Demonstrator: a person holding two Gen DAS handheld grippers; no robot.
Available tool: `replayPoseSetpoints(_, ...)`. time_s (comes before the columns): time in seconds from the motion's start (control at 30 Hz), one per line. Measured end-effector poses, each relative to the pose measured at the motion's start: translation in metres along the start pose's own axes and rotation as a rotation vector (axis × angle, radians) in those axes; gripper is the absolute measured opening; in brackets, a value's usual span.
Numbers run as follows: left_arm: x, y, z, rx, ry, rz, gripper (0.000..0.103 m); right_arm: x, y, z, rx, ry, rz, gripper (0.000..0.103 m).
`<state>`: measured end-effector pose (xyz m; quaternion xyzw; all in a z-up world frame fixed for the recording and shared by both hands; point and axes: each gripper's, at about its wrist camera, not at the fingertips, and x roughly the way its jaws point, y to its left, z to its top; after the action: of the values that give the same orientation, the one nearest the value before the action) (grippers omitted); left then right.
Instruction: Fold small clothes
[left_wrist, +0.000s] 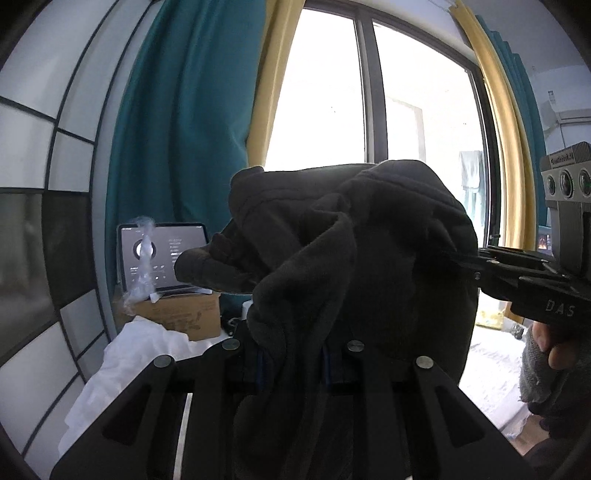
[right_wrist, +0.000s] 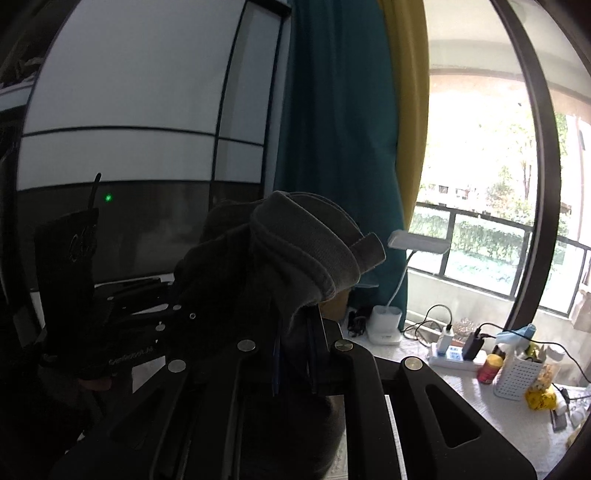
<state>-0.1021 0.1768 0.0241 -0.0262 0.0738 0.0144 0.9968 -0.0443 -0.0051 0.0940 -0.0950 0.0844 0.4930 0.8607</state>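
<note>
A dark grey garment (left_wrist: 354, 258) hangs bunched in the air between both grippers, well above the table. My left gripper (left_wrist: 291, 350) is shut on its lower folds; the cloth drapes over the fingers. In the left wrist view my right gripper (left_wrist: 458, 258) comes in from the right and pinches the garment's right edge. In the right wrist view the same garment (right_wrist: 295, 251) shows a ribbed grey hem piled over my right gripper (right_wrist: 295, 332), which is shut on it. The left gripper (right_wrist: 147, 310) is at the left, dark against the wall.
A tablet (left_wrist: 162, 254) stands on a cardboard box (left_wrist: 184, 314) beside crumpled white cloth (left_wrist: 140, 347). A white-covered table (right_wrist: 461, 391) carries a desk lamp (right_wrist: 388, 325), power strip (right_wrist: 454, 354), red jar (right_wrist: 489, 367) and white basket (right_wrist: 517, 376). Teal and yellow curtains flank the window.
</note>
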Motion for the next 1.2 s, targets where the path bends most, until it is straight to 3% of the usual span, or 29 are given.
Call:
replayPoseSetpoints(0.57, 0.089, 0.029, -0.028, -0.038, 0.163, -0.083, 0.020, 0.071, -0.057, -0.048, 0.125, 0.158, -0.086, 0.012)
replayPoseSetpoints(1.2, 0.159, 0.051, -0.058, -0.094, 0.329, -0.060, 0.020, 0.146, -0.106, -0.083, 0.209, 0.270, -0.026, 0.012)
